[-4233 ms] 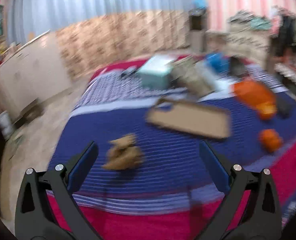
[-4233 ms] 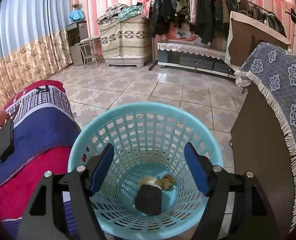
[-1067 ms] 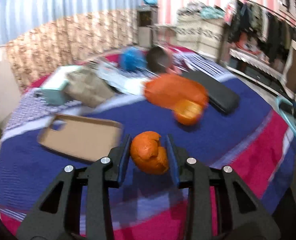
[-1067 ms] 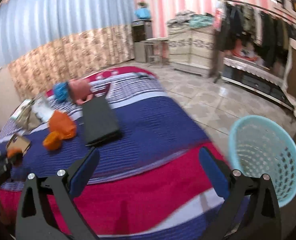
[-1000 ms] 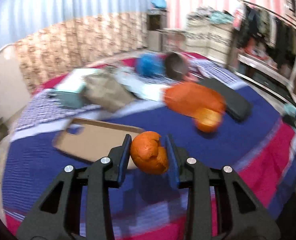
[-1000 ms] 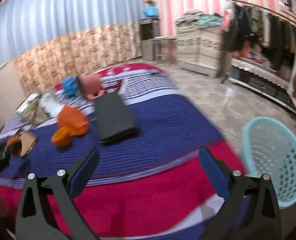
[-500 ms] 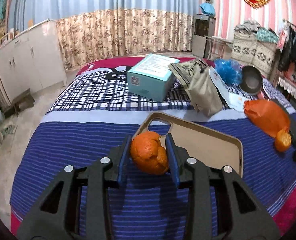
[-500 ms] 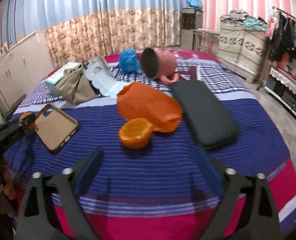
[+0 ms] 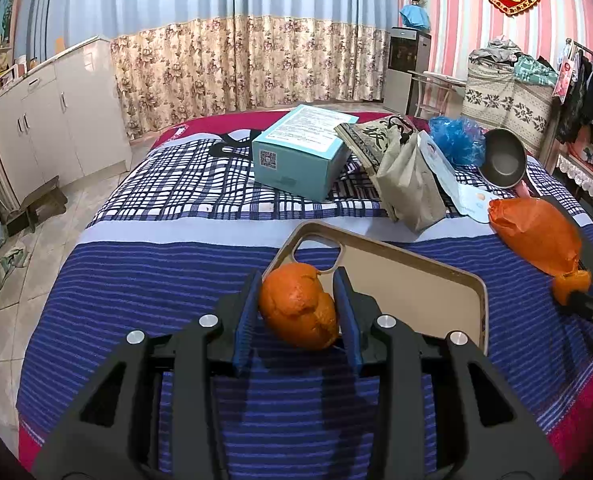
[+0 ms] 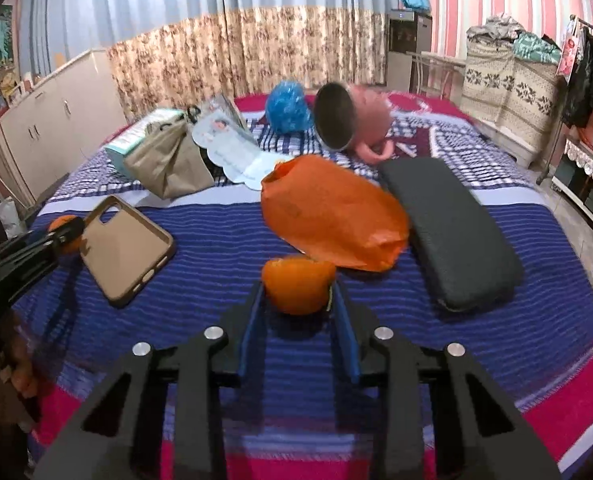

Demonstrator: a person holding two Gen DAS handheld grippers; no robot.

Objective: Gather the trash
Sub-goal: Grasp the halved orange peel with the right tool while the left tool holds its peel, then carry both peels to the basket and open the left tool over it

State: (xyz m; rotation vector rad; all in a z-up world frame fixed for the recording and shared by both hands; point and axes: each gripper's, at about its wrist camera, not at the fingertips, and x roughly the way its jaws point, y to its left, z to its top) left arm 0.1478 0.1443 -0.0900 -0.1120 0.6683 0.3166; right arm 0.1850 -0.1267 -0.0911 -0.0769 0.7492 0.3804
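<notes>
My left gripper (image 9: 298, 280) is shut on a crumpled orange peel (image 9: 298, 308), held just above the blue striped bedcover (image 9: 156, 280). In the right wrist view that gripper (image 10: 56, 236) shows at the left edge with its peel (image 10: 62, 222). A second orange peel half (image 10: 296, 284) rests on the cover in front of an orange plastic bag (image 10: 332, 220). My right gripper (image 10: 297, 292) has this half between its fingertips; its jaws are closing and the pads touch both sides of the peel. The left wrist view catches it (image 9: 588, 306) at the right edge.
A tan phone case (image 9: 396, 280) lies just beyond the left gripper. A dark flat pad (image 10: 452, 232) lies right of the bag. Farther back are a teal box (image 9: 300, 152), a brown paper bag (image 9: 408, 184), a tipped pink mug (image 10: 352, 124) and a blue plastic wad (image 10: 288, 108).
Both views swung left across the bed and then settled. The right jaws went from wide open to closed around the peel half. The left gripper kept hold of its peel.
</notes>
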